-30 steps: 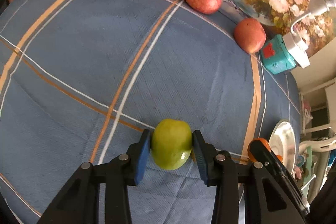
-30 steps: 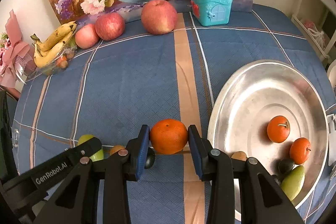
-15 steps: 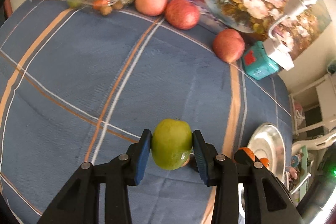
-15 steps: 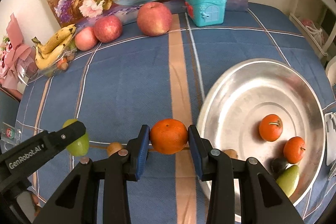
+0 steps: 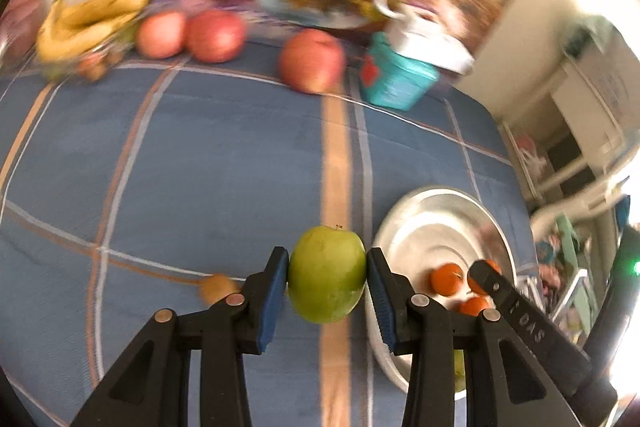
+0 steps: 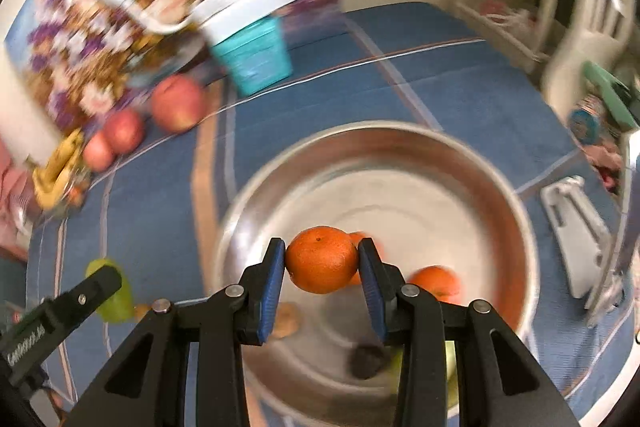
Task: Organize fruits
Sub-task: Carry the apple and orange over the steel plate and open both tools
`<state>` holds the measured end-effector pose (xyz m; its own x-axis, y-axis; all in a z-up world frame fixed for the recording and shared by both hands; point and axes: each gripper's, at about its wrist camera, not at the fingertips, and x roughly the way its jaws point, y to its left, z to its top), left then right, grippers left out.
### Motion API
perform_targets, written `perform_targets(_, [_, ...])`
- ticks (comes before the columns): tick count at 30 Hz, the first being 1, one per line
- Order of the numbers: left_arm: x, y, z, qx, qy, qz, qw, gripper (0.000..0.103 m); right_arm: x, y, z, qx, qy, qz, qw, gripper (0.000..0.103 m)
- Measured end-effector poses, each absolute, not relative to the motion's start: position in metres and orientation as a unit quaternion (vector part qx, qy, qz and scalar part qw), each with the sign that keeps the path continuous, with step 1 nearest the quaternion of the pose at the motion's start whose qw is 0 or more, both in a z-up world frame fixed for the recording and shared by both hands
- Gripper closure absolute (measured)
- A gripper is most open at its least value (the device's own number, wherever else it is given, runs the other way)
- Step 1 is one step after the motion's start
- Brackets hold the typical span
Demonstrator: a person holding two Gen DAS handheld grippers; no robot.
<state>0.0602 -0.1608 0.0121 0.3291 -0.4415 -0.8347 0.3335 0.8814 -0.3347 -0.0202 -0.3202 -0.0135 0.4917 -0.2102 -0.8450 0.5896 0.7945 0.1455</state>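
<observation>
Green apple [image 5: 326,274] pinched in left tool [image 5: 327,281]; dimpled orange [image 6: 321,259] pinched in right tool [image 6: 322,265].

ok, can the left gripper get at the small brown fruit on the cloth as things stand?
Probably not yet. The left gripper is shut on a green apple, so its jaws are full. The small brown fruit lies unobstructed on the cloth just left of it.

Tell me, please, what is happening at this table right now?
A person is sorting fruit with a handheld claw in each hand. The left claw grips a green apple above the blue cloth, beside the metal bowl. The right claw holds an orange over that bowl, which already has a few oranges and other fruit inside. Red apples and bananas sit along the far edge.
</observation>
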Motion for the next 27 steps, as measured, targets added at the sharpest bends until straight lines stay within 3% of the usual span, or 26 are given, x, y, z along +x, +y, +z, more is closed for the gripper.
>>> perform_targets(10, [0.042,-0.231,-0.009,0.021,0.500,-0.303,0.811,0.060,-0.040,-0.363,-0.021,0.242,0.419,-0.279,0.830,0.064])
perform_targets(27, [0.040,-0.249,-0.026,0.048,0.497,-0.311,0.809,0.058,-0.033,-0.376,-0.036,0.240,0.428,-0.280,0.825,0.064])
